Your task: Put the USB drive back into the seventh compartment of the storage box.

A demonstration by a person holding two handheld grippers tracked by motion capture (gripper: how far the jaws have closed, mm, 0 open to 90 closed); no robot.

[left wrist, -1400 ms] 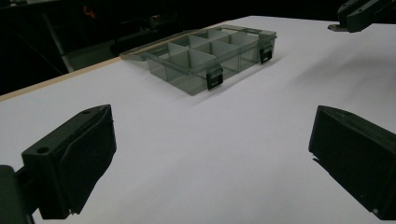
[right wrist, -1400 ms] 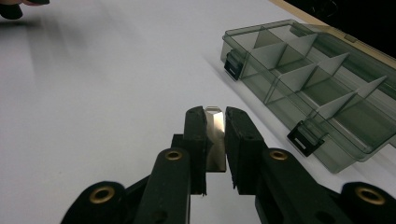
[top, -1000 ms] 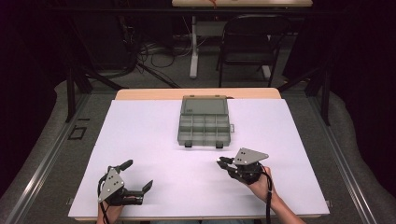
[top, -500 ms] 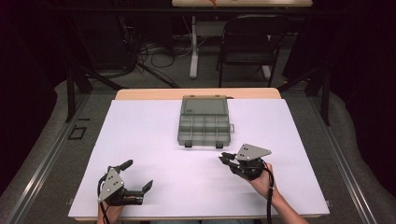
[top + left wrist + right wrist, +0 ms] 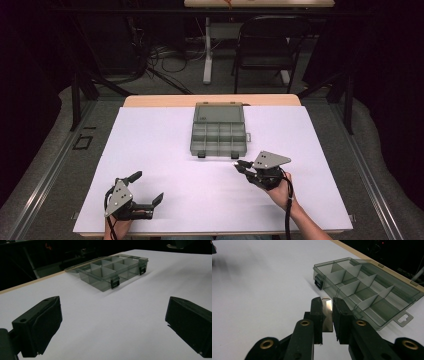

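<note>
Clear smoky plastic organizer box (image 5: 219, 136); matt white table cover (image 5: 160, 150).

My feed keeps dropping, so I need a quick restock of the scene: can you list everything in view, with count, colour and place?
Compartment box: one, clear grey, lid open, far middle of the sheet, compartments look empty.
Latches: two, black, on the box's near edge.
Metal plate: one, silvery, between the right gripper's pads.
Sheet: one, white, covering the table.
Table: one, tan edge showing at the far side.
Chair: one, dark, on the floor beyond the table.
Left gripper: one, black, near left corner, jaws wide open.
Right gripper: one, black, near the box's near right corner, shut on the metal plate.
</note>
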